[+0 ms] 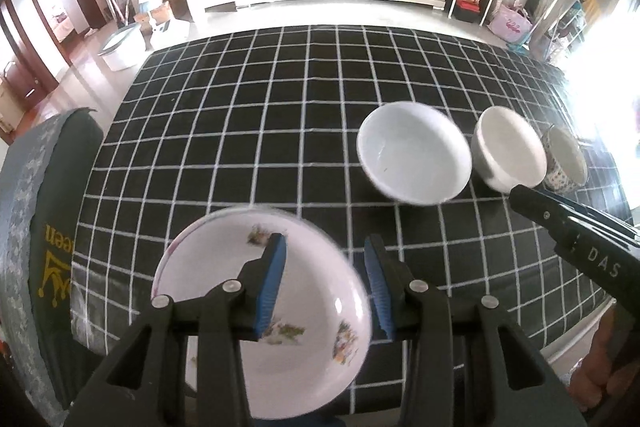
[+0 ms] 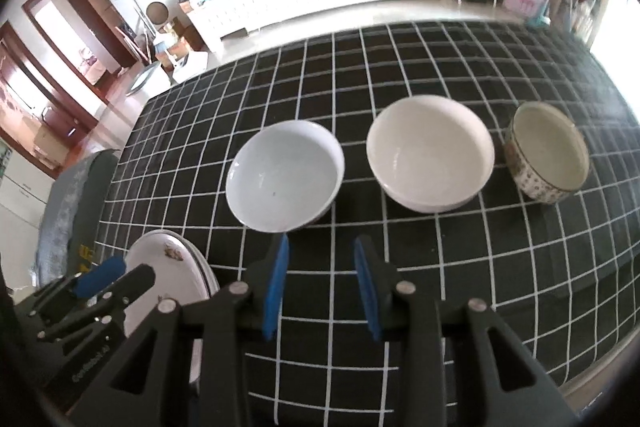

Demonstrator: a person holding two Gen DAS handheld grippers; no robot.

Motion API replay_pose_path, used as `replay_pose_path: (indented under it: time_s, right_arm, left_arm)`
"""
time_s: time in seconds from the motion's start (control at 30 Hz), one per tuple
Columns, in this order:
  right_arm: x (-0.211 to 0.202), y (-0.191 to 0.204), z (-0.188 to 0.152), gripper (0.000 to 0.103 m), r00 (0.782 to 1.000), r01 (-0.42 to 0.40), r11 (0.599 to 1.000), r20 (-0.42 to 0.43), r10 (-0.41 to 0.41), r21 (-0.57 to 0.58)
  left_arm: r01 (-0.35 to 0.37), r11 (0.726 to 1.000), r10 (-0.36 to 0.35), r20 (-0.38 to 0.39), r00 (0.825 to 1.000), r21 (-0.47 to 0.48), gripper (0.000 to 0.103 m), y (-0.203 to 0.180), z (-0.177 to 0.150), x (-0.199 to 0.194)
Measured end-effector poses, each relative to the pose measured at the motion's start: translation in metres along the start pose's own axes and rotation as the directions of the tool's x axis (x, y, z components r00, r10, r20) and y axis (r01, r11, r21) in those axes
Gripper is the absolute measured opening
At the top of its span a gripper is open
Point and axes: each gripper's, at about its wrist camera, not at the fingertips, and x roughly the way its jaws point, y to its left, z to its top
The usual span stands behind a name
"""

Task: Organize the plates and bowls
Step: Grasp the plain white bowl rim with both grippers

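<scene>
**Worktop status: one plate stack, three bowls, two tools**

The worktop is covered with a black cloth carrying a white grid. At its left edge stands a chair back draped in grey and dark green fabric.

Plates: at the near left corner lies a stack of floral plates. The left wrist view shows only the top plate, white with small flower prints. The right wrist view shows the stack from the side, with several rims layered one under another; the exact count cannot be told.

Left tool: jaws set apart at a moderate width. The left blue pad is over the plate's inner surface, the right pad is just outside the plate's right rim, so the rim lies between the pads. Whether either pad touches the plate cannot be told.

Bowls: three, in a row across the middle of the worktop, apart from the plates.
1. Pale blue-white bowl, leftmost.
2. White bowl, centre, just beside the first.
3. Patterned bowl, rightmost, smaller, with a dotted outer wall. The left wrist view shows it partly hidden behind the white bowl.

Right tool: jaws set moderately apart, holding nothing, above bare cloth just in front of the pale blue-white bowl.
</scene>
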Motion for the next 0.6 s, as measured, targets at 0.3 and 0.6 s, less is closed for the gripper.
replay_pose_path:
  time_s: [0.3, 0.6]
  right_arm:
    - [0.020, -0.003, 0.036, 0.045, 0.997, -0.024, 0.999, -0.078, 0.021, -0.035]
    - [0.065, -0.007, 0.058, 0.049, 0.972, -0.101, 0.995, -0.216, 0.097, -0.009]
  left_arm:
    - [0.023, 1.000, -0.023, -0.021, 1.000, 0.015, 0.042, -0.015, 0.044, 0.023]
    - [0.082, 0.997, -0.083, -0.106, 0.991, -0.010, 0.044, -0.016, 0.074, 0.066]
